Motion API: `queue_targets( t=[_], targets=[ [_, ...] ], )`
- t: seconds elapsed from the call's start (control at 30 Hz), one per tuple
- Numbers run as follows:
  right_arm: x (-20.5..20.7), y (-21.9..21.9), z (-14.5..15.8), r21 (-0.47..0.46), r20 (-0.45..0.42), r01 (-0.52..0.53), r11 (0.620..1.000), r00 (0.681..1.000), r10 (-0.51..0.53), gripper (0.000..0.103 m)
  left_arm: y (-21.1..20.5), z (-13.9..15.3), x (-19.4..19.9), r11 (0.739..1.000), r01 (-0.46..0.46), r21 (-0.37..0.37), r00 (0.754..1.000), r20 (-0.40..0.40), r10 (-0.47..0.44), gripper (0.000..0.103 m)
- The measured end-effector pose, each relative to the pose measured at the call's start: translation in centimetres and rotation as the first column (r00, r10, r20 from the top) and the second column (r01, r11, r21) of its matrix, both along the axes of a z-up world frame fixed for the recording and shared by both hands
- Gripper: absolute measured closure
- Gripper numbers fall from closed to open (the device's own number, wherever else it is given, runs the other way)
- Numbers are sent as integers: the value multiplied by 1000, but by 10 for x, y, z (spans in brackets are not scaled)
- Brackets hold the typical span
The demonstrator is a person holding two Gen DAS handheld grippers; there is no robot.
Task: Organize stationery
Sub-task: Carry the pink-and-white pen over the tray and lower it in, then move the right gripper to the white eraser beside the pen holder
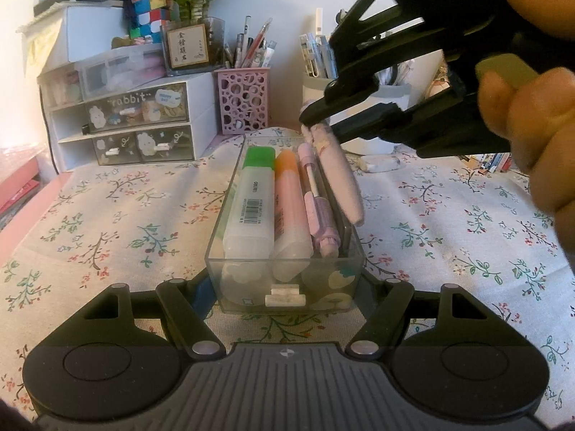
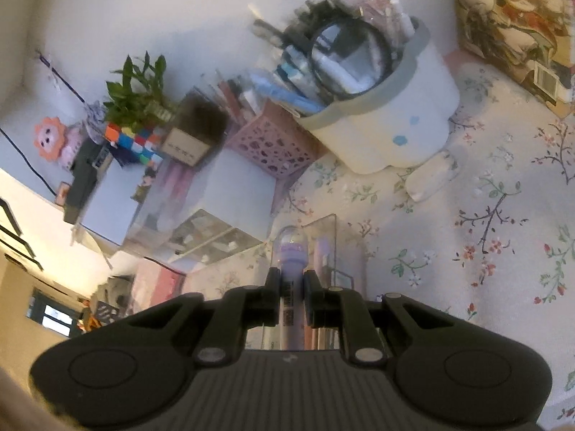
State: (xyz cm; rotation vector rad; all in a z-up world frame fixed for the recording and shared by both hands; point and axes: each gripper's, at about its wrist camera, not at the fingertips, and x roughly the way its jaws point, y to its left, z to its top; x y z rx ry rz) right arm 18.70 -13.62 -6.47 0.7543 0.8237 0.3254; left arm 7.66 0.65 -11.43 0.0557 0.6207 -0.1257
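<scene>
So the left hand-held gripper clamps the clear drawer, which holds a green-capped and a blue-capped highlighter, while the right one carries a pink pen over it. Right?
Not quite: no blue cap. The left wrist view shows the green-capped highlighter beside an orange-capped highlighter. The rest holds: the left hand-held gripper clamps the clear drawer, and the right hand-held gripper carries the pink pen over it.

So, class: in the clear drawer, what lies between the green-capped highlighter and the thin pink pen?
The orange-capped highlighter lies between the green-capped highlighter and the thin pink pen, seen in the left wrist view.
</scene>
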Motion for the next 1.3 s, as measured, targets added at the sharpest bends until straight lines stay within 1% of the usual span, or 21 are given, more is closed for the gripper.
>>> queue_targets(
  t=[0.17, 0.4, 0.53, 0.63, 0.67, 0.7, 0.73, 0.8, 0.87, 0.93, 1.0, 1.07, 1.13, 1.3],
  targets=[
    [4, 5, -1, -40, -4, 2, 999, 1000, -2, 93, 0, 0, 0, 1000, 1, 0, 1000, 0, -1, 31],
    [0, 4, 3, -73, 24, 14, 997, 1000, -12, 93, 0, 0, 0, 1000, 0, 0, 1000, 0, 0, 31],
    [-9, -12, 5, -56, 49, 38, 998, 998, -35, 93, 0, 0, 0, 1000, 0, 0, 1000, 0, 0, 31],
    [-16, -37, 9, -82, 77, 110, 991, 992, -104, 93, 0, 0, 0, 1000, 0, 0, 1000, 0, 0, 31],
    [-18, -49, 8, -91, 81, 143, 986, 987, -135, 92, 0, 0, 0, 1000, 0, 0, 1000, 0, 0, 31],
    [-20, -58, 6, -107, 89, 169, 980, 983, -160, 88, 0, 0, 0, 1000, 0, 0, 1000, 0, 0, 31],
    [-22, -67, 5, -136, 95, 196, 971, 978, -184, 87, 0, 0, 0, 1000, 0, 0, 1000, 0, 0, 31],
    [-26, -84, 0, -226, 104, 249, 942, 967, -231, 81, 0, 0, 0, 1000, 0, 0, 1000, 0, 0, 31],
    [-29, -98, -6, -293, 106, 284, 913, 959, -264, 78, 0, 0, 0, 1000, 0, 0, 1000, 0, 0, 31],
    [-30, -108, -13, -336, 103, 291, 896, 957, -272, 74, 0, 0, 0, 1000, 1, 0, 1000, 0, -1, 31],
    [-29, -107, -17, -381, 113, 264, 886, 964, -239, 69, 0, 0, 0, 1000, 1, 1, 1000, 0, -1, 31],
    [-22, -98, -19, -446, 120, 199, 873, 979, -162, 66, 0, 0, 0, 1000, 1, 0, 1000, 0, -1, 31],
    [-13, -88, -20, -489, 125, 132, 862, 989, -81, 65, 0, 0, 0, 1000, 1, 0, 1000, 0, -1, 31],
    [20, -68, -23, -572, 131, -3, 821, 987, 95, 62, 0, 0, 0, 1000, 2, 0, 1000, 0, -2, 31]
  ],
)
